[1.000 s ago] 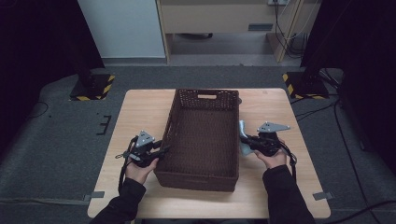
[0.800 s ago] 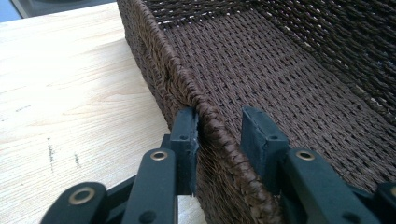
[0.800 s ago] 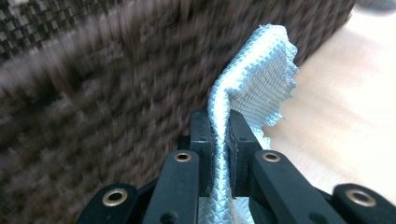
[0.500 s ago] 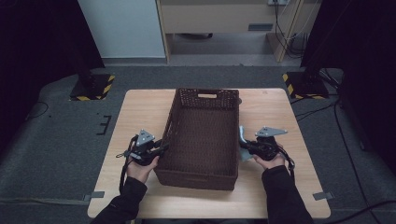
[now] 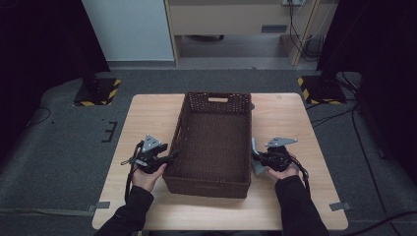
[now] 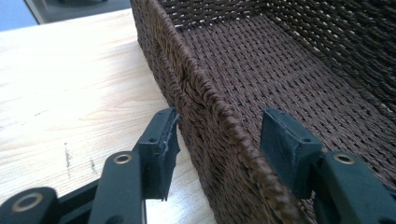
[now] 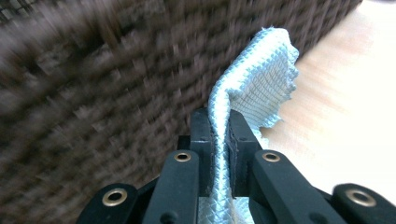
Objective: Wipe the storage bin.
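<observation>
A dark brown wicker basket (image 5: 215, 183) stands in the middle of the wooden table (image 5: 147, 115). My left gripper (image 5: 173, 155) is at the basket's left wall, open, with one jaw outside and one inside the rim (image 6: 219, 116). My right gripper (image 5: 255, 156) is just right of the basket's right wall, shut on a pale blue-grey cloth (image 5: 254, 160). In the right gripper view the cloth (image 7: 261, 88) sticks up from between the jaws, close to the blurred wicker wall (image 7: 93, 70). The basket's inside looks empty.
The table's light wood top (image 6: 70, 84) lies bare to the left of the basket. Beyond the table are grey floor (image 5: 64, 132), two black stands with yellow-black striped bases (image 5: 98, 91), and a pale cabinet (image 5: 236, 17) at the back.
My right gripper with the cloth has drawn closer to the basket's right wall and slightly toward the person. The left gripper has stayed at the left rim.
</observation>
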A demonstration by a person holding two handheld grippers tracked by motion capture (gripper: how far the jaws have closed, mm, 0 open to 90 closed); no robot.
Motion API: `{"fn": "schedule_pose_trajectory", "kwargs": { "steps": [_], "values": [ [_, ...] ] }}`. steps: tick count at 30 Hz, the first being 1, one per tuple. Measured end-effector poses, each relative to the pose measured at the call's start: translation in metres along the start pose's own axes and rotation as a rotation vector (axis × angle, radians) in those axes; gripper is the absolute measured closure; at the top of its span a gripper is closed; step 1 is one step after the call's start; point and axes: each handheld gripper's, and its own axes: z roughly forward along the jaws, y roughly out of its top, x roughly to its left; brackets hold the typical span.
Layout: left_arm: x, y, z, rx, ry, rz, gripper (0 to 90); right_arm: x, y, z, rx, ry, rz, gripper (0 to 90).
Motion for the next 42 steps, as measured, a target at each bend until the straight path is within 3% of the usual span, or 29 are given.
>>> {"fn": "schedule_pose_trajectory", "kwargs": {
  "steps": [3, 5, 6, 7, 8, 9, 12, 15, 16, 19, 20, 22, 23, 26, 29, 30, 33, 34, 38, 39, 42],
  "values": [
    [-0.003, -0.001, -0.004, 0.002, -0.01, 0.026, 45.2, 0.003, -0.005, 0.004, 0.036, -0.006, -0.003, 84.0],
    [-0.005, -0.002, -0.005, 0.008, -0.011, 0.033, 46.3, 0.004, -0.004, 0.002, 0.028, -0.006, -0.004, 84.0],
    [-0.005, -0.004, -0.006, 0.016, -0.018, 0.034, 47.3, 0.005, 0.001, -0.008, -0.04, 0.008, 0.003, 84.0],
    [-0.005, -0.004, -0.006, 0.016, -0.018, 0.034, 48.0, 0.005, 0.001, -0.008, -0.04, 0.008, 0.003, 84.0],
    [-0.005, -0.005, -0.006, 0.025, -0.02, 0.033, 48.6, 0.008, 0.007, -0.023, -0.124, 0.026, 0.005, 84.0],
    [-0.004, -0.006, -0.005, 0.028, -0.028, 0.031, 49.7, 0.009, 0.01, -0.03, -0.158, 0.036, 0.005, 84.0],
    [-0.005, -0.006, -0.005, 0.022, -0.038, 0.025, 55.9, 0.014, 0.009, -0.039, -0.192, 0.049, -0.007, 84.0],
    [-0.006, -0.007, -0.005, 0.014, -0.045, 0.027, 60.5, 0.016, 0.005, -0.035, -0.159, 0.044, -0.014, 84.0],
    [-0.007, -0.006, -0.005, 0.008, -0.043, 0.01, 62.0, 0.017, 0.0, -0.028, -0.114, 0.041, -0.007, 83.9],
    [-0.008, -0.006, -0.005, 0.01, -0.038, 0.007, 64.7, 0.016, -0.004, -0.021, -0.082, 0.032, -0.003, 83.9],
    [-0.008, -0.006, -0.005, 0.009, -0.035, 0.003, 65.2, 0.016, -0.009, -0.013, -0.03, 0.02, 0.001, 83.8],
    [-0.008, -0.006, -0.005, 0.007, -0.032, 0.002, 66.4, 0.016, -0.011, -0.01, -0.02, 0.018, 0.003, 83.9],
    [-0.009, -0.006, -0.005, 0.004, -0.021, 0.0, 67.1, 0.017, -0.015, -0.005, 0.011, 0.015, 0.012, 83.9],
    [-0.008, -0.005, -0.005, 0.001, -0.011, -0.004, 68.1, 0.019, -0.011, -0.008, -0.011, 0.024, 0.004, 83.8],
    [-0.005, -0.004, -0.003, -0.005, -0.017, -0.02, 68.2, 0.02, -0.002, -0.022, -0.105, 0.037, 0.001, 83.8],
    [-0.003, -0.003, -0.002, -0.001, -0.016, -0.018, 68.2, 0.02, -0.002, -0.022, -0.105, 0.037, 0.001, 83.8],
    [-0.001, -0.001, 0.002, 0.0, -0.005, -0.014, 68.2, 0.024, 0.011, -0.039, -0.21, 0.053, -0.016, 83.8],
    [-0.002, 0.0, 0.003, 0.0, -0.001, -0.014, 68.1, 0.024, 0.012, -0.04, -0.216, 0.055, -0.022, 83.8],
    [-0.001, 0.0, 0.004, 0.003, -0.003, -0.008, 67.8, 0.025, 0.011, -0.036, -0.195, 0.058, -0.03, 83.8],
    [-0.001, 0.0, 0.003, -0.001, 0.002, -0.007, 64.6, 0.024, 0.006, -0.03, -0.151, 0.047, -0.024, 83.8],
    [0.001, -0.001, 0.002, 0.0, 0.015, -0.004, 54.6, 0.019, -0.003, -0.019, -0.089, 0.033, -0.009, 83.8]
  ]
}}
